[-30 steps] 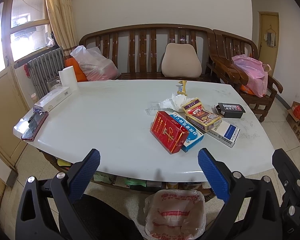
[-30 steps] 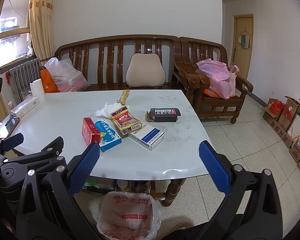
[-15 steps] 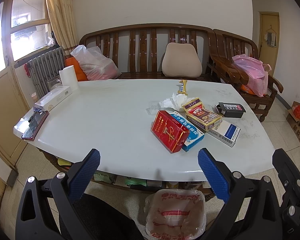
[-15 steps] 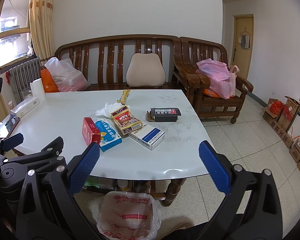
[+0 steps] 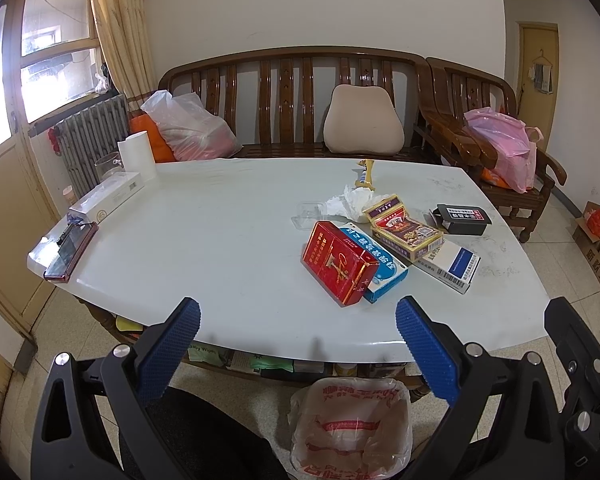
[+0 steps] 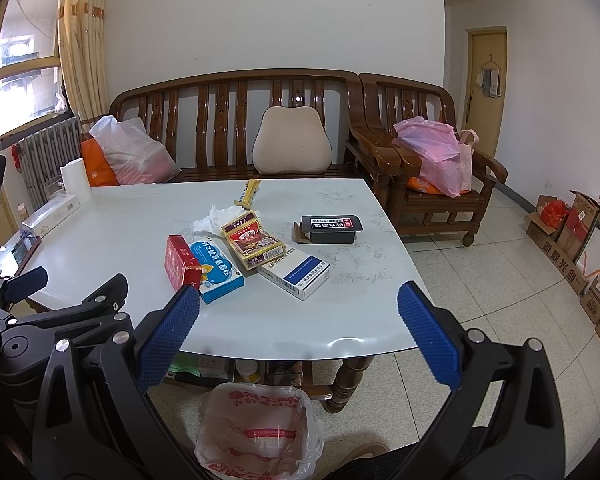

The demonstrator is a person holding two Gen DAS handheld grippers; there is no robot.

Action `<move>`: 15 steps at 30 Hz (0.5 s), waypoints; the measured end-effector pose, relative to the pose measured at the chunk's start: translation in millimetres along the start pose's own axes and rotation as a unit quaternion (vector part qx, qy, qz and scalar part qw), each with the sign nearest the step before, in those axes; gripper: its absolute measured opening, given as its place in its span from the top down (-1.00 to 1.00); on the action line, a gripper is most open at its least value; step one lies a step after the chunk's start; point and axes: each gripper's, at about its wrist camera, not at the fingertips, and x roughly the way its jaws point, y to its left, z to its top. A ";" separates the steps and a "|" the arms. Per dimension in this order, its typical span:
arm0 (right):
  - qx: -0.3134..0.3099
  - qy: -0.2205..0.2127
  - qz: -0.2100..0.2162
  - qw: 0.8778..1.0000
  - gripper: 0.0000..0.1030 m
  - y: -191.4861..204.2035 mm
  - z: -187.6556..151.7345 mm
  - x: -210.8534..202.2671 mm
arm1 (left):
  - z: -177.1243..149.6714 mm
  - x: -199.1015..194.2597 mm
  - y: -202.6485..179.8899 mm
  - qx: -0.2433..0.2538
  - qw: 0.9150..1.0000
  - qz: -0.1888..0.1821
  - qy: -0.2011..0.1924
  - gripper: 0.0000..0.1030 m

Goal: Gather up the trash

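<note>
A pile of boxes lies on the white table (image 5: 220, 240): a red box (image 5: 338, 266), a blue box (image 5: 374, 262), a patterned carton (image 5: 404, 232), a white-and-blue box (image 5: 452, 260) and a black box (image 5: 462, 219). A crumpled tissue (image 5: 350, 204) and a yellow wrapper (image 5: 365, 174) lie behind them. A bin lined with a plastic bag (image 5: 350, 424) stands on the floor under the table's near edge. My left gripper (image 5: 296, 340) hangs open in front of the table, holding nothing. My right gripper (image 6: 298, 332) is likewise open and empty, with the pile (image 6: 252, 252) ahead of it.
A paper roll (image 5: 137, 156), a long white box (image 5: 108, 196) and a dark red case (image 5: 71, 252) sit along the table's left edge. A wooden bench (image 5: 300, 80) with bags and a cushion stands behind. Cardboard boxes (image 6: 572, 240) line the right wall.
Both views have crept slightly toward the table; nothing on it has moved and both grippers remain open.
</note>
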 end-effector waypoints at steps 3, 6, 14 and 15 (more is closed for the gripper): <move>0.001 0.000 0.001 1.000 -0.89 -0.5 0.2 0.1 | 0.2 0.0 0.2 0.000 1.000 0.000 0.000 -0.87; 0.001 0.000 0.000 1.000 -0.89 -0.8 0.4 -0.2 | 0.1 -0.3 -0.2 0.001 1.000 0.001 0.000 -0.87; 0.004 0.004 0.008 1.000 -0.89 3.2 1.8 3.0 | 0.7 -2.1 -1.7 0.009 1.000 -0.001 0.002 -0.87; 0.004 0.005 0.012 1.000 -0.89 3.4 3.1 3.8 | 2.7 -1.4 -2.4 0.010 1.000 -0.003 0.004 -0.87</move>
